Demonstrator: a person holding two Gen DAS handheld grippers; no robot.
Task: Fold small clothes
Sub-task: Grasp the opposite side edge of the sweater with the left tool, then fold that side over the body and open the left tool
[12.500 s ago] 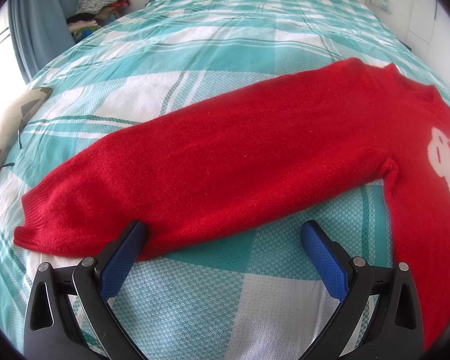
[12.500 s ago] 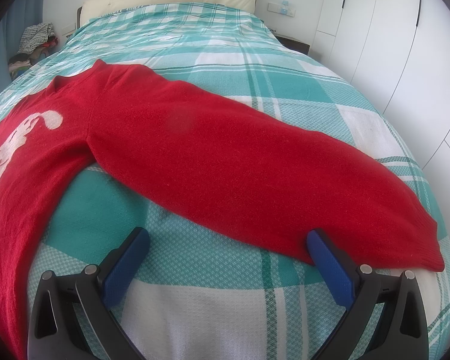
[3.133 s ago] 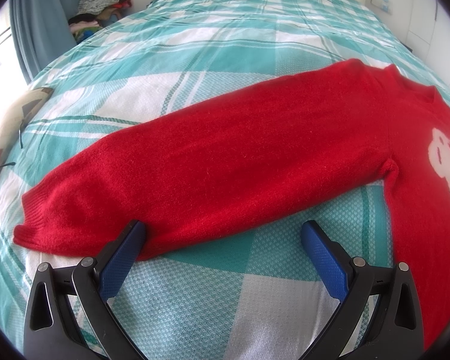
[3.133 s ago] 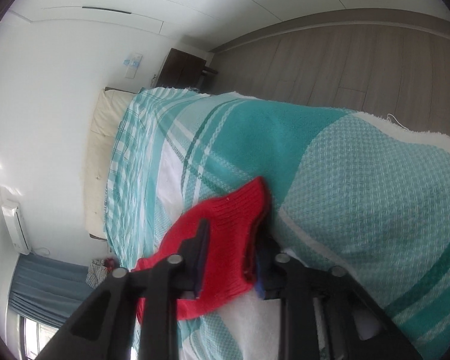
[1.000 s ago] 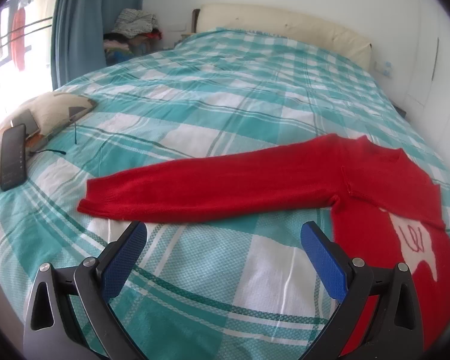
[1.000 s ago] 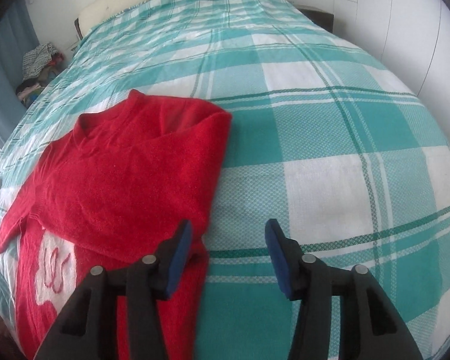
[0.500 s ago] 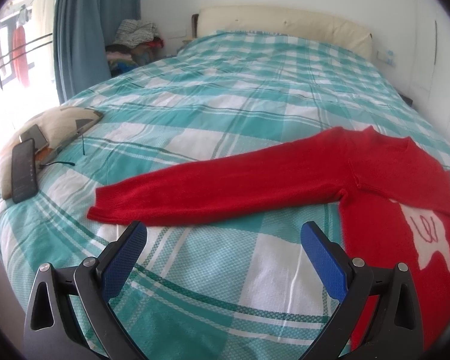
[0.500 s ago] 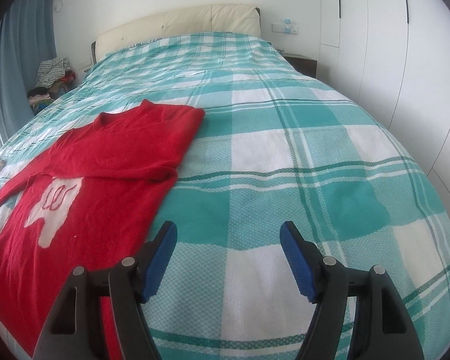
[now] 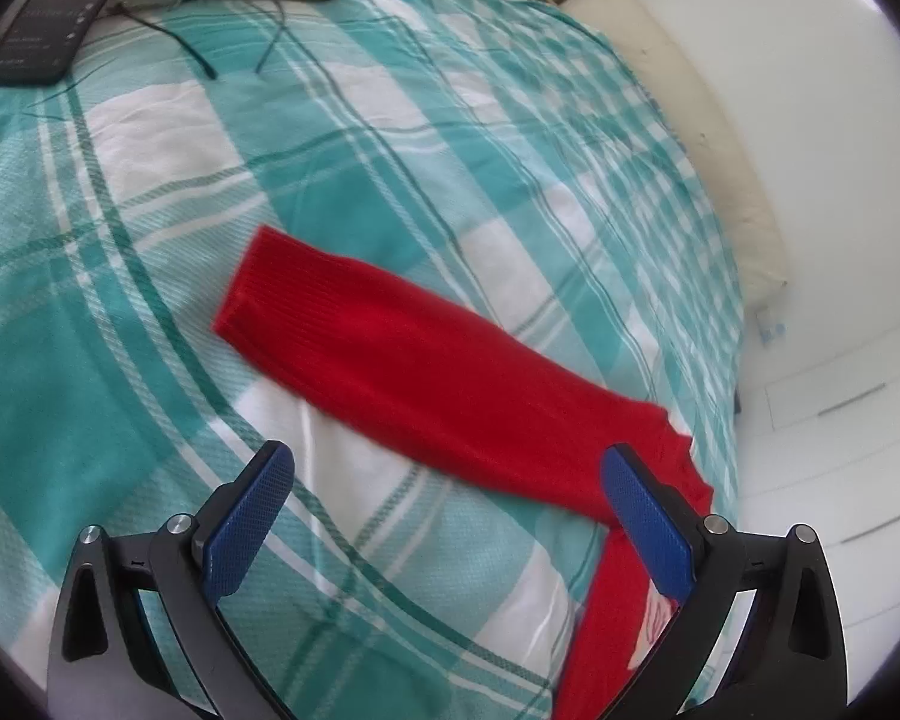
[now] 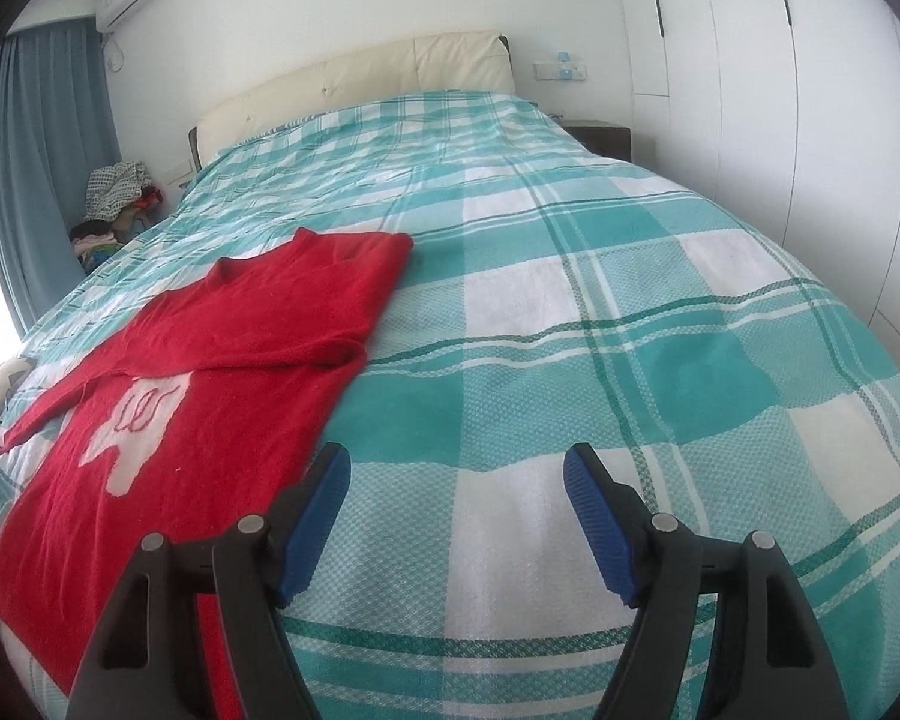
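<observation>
We line the spread, empty left gripper [image 9: 444,516] up with the cuff of the red knitted sweater [image 10: 210,360] lying on the teal checked bed [image 10: 630,300]; right gripper [image 10: 456,516] spread, empty

Bedspread [image 10: 570,300] right of the sweater [image 10: 222,360] lies open — phone [image 9: 48,12] far off.

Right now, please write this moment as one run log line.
red sweater: right sleeve folded over chest, left sleeve still flat | left gripper: open, empty | right gripper: open, empty
</observation>
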